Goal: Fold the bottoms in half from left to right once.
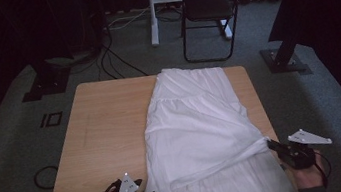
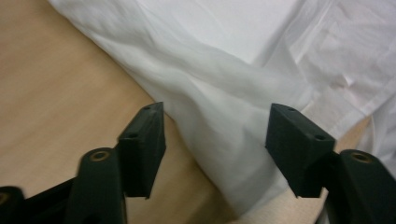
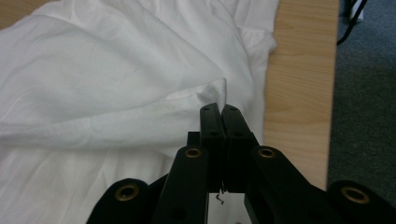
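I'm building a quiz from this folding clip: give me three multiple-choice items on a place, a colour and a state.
1. Where on the wooden table does the garment lie?
A. Its left half
B. Its right half
C. On the floor

2. What colour is the garment?
A. White
B. Blue
C. Red

3. How is the right hand-held gripper?
A. Wide open
B. Shut on a fold of cloth
C. Holding a cable

Key: 1 B, the high view shows bare wood at the left; 2 A, plain white; 3 B, its jaws meet with cloth pinched at their tips.
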A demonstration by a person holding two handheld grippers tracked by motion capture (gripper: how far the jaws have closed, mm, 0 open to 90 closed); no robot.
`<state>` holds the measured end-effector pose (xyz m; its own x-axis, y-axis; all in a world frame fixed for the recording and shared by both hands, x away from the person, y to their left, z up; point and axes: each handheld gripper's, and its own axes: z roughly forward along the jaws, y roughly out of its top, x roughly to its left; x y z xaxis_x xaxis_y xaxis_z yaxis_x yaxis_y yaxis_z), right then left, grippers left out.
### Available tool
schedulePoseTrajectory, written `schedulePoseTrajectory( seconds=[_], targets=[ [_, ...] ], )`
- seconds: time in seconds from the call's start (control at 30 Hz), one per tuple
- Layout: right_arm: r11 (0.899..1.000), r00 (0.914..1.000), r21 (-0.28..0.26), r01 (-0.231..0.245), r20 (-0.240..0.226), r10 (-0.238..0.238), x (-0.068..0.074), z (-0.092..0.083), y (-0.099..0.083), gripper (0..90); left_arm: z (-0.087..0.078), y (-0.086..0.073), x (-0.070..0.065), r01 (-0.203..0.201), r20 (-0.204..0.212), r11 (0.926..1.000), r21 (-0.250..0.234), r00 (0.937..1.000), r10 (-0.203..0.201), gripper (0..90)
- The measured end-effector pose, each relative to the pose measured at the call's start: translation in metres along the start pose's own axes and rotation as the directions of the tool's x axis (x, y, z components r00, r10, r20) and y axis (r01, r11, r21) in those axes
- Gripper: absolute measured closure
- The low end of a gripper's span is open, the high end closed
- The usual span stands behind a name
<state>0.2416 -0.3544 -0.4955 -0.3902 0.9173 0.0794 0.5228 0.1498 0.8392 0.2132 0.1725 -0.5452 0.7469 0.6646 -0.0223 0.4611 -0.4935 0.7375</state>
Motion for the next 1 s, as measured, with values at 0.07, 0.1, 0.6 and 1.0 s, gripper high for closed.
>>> schedulePoseTrajectory(
  seconds=[0.07,0.1,0.6,1.0],
  targets=[
    [1.0,1.0,-0.004,0.001,0.007,-0.001,-0.001,-0.01,-0.006,88.8,0.006,-0.002,-0.001,0.017,0.01,0.9997,0.015,0.9998,-0.018,39.3],
    [1.0,0.9999,-0.011,-0.003,0.014,0.003,-0.002,-0.016,-0.008,88.8,0.009,-0.003,-0.001,0.02,0.018,0.9996,0.021,0.9996,-0.02,41.4],
    [0.998,0.9986,0.055,0.035,0.037,-0.037,-0.004,-0.04,-0.026,89.7,-0.046,0.006,0.005,0.03,-0.025,0.9906,-0.133,0.9991,-0.033,89.5],
    [0.972,0.9941,0.233,0.027,-0.108,-0.002,-0.003,-0.002,-0.059,61.1,-0.046,0.014,0.008,0.024,-0.016,0.9842,-0.175,0.9995,-0.027,52.5]
  ],
)
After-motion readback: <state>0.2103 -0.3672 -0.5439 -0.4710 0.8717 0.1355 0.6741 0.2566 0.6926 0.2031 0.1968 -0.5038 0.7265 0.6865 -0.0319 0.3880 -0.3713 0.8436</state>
